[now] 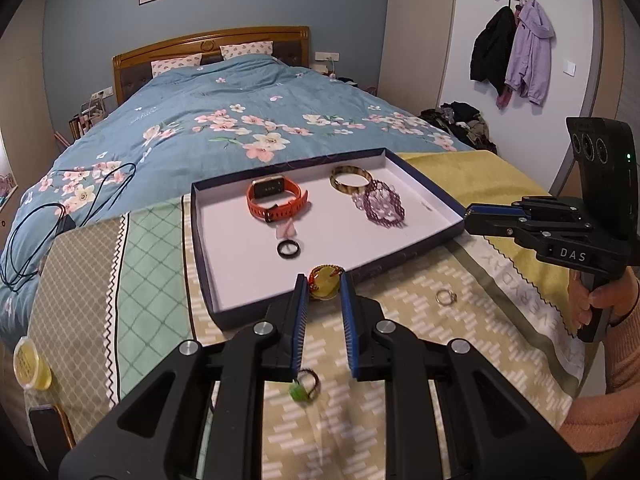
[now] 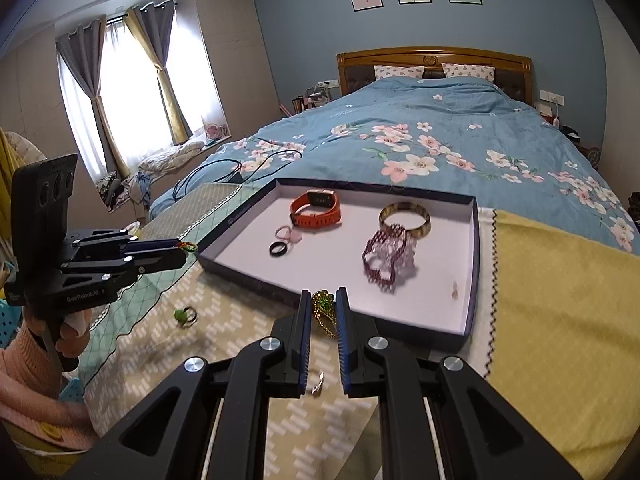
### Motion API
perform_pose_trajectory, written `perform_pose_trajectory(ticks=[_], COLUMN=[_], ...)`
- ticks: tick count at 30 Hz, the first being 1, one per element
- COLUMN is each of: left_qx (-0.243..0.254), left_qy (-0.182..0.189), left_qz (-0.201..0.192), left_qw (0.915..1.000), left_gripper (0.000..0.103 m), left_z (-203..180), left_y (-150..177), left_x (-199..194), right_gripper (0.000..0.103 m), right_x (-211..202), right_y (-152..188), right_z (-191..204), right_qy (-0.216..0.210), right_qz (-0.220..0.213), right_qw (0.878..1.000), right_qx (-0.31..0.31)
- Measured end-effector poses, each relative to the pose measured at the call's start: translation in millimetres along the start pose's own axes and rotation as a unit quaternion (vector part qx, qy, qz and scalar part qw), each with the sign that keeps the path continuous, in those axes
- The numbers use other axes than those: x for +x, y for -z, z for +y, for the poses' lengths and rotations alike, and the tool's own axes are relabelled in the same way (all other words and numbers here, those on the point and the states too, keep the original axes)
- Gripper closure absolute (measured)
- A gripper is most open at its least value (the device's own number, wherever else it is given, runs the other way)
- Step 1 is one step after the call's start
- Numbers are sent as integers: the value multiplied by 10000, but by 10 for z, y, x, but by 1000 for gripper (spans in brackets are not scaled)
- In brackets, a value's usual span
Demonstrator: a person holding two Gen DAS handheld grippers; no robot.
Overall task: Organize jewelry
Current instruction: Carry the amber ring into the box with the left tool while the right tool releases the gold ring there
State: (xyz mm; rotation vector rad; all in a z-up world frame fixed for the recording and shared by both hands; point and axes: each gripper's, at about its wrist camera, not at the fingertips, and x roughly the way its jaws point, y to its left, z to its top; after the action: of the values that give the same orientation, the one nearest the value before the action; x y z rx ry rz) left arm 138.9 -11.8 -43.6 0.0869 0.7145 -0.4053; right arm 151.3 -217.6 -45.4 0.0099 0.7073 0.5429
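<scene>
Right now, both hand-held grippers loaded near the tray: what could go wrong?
1. The left hand-held gripper pinches the yellow pendant only at its fingertips; it may slip out short of the tray.
2. The green-gold chain dangles from the right hand-held gripper and could snag the tray's near wall.
3. Landing pieces may hit the black ring.

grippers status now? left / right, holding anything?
Left gripper: shut on a yellow pendant on a red-green cord.
Right gripper: shut on a green-and-gold beaded piece.
</scene>
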Motion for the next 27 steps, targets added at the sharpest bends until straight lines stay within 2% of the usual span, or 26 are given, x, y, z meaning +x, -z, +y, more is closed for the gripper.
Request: perform_pose_trajectory(ticks=[11, 27], left_qx=[42, -68], left_qy=[-112, -216], left_qz=[2, 163], left_qw=[9999, 9996], left_gripper=[86, 86], left_z=[45, 147], left_y=[-207, -317], left_x=[231, 567], right_gripper=[93, 93], right_x=[240, 503], right_y=[-265, -385], right_z=[-92, -200], right_qy=[86, 179], right_qz=[72, 197], right_qw=[9999, 9996], right_qx=[-110, -86])
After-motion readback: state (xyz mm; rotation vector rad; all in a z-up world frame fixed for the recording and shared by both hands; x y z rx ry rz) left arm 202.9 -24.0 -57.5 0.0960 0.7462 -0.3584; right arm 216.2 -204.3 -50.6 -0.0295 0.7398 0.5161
